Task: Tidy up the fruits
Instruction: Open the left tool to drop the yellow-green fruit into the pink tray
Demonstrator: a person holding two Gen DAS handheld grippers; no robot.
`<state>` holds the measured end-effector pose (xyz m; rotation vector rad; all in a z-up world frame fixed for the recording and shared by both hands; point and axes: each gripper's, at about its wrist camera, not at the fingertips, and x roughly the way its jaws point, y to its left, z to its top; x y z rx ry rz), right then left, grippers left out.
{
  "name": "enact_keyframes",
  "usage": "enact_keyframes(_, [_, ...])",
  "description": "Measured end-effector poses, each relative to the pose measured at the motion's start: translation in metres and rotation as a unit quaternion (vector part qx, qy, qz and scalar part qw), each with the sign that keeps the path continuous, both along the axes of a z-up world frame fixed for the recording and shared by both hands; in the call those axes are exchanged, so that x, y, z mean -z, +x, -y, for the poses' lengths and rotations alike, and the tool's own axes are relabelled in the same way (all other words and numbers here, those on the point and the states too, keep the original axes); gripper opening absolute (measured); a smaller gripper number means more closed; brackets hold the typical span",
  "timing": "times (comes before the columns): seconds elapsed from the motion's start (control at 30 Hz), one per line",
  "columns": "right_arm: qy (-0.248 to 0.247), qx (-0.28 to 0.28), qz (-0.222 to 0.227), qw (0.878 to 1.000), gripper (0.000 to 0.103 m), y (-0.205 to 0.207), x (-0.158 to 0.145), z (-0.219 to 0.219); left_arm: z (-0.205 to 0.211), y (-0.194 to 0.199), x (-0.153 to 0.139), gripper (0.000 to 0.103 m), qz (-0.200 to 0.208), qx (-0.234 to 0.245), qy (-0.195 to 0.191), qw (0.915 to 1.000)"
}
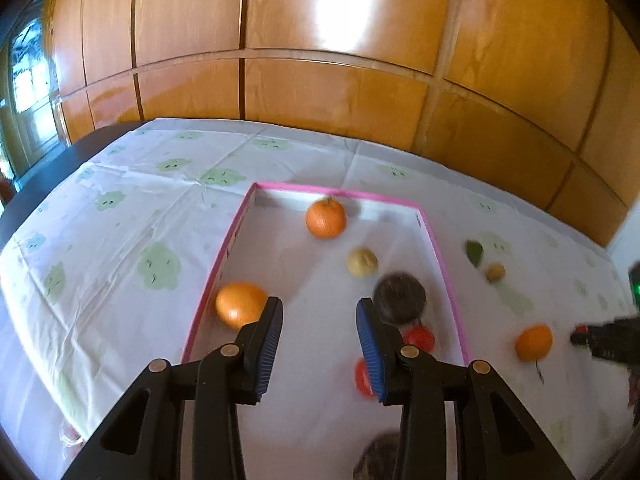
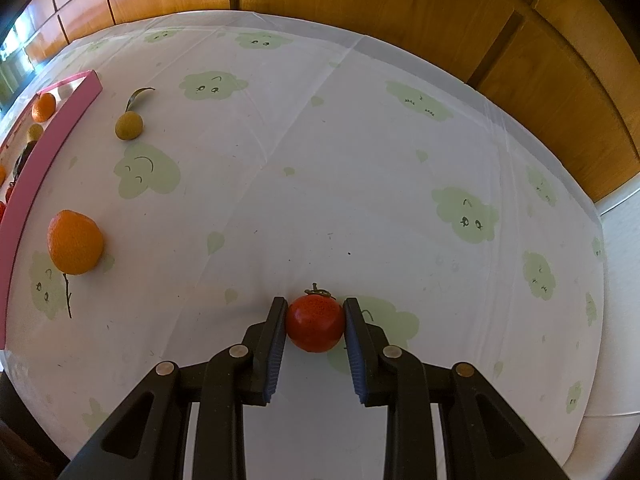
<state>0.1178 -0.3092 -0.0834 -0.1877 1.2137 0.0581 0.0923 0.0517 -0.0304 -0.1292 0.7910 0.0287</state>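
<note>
My right gripper [image 2: 315, 312] is shut on a red tomato [image 2: 315, 323] just above the tablecloth. My left gripper [image 1: 320, 312] is open and empty above a pink-rimmed white tray [image 1: 436, 236]. The tray holds an orange [image 1: 325, 218], a second orange [image 1: 240, 304], a pale round fruit [image 1: 362, 262], a blurred dark fruit [image 1: 400, 296] and red tomatoes [image 1: 420, 338]. Right of the tray on the cloth lie an orange [image 2: 75, 242] and a small yellow-green fruit with a leaf [image 2: 129, 125]; they also show in the left wrist view, the orange [image 1: 533, 343] and the small fruit [image 1: 495, 272].
A white tablecloth with green cloud faces [image 2: 360, 160] covers the table. Wooden panelled walls [image 1: 320, 40] stand close behind it. The table's right edge [image 2: 600, 216] drops off. The right gripper shows at the far right of the left wrist view [image 1: 608, 338].
</note>
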Motion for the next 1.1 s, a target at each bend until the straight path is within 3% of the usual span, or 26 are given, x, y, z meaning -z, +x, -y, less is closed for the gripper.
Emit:
enact_keyframes(0.4, [-0.014, -0.008, 0.01, 1.0, 0.028, -0.005, 0.0, -0.004, -0.002, -0.041, 0.0, 0.048, 0.002, 0.002, 0.007, 1.0])
enact_keyframes(1.1, [-0.016, -0.006, 0.012, 1.0, 0.028, -0.006, -0.001, -0.005, -0.019, -0.057, -0.006, 0.057, 0.017, -0.016, 0.005, 0.9997])
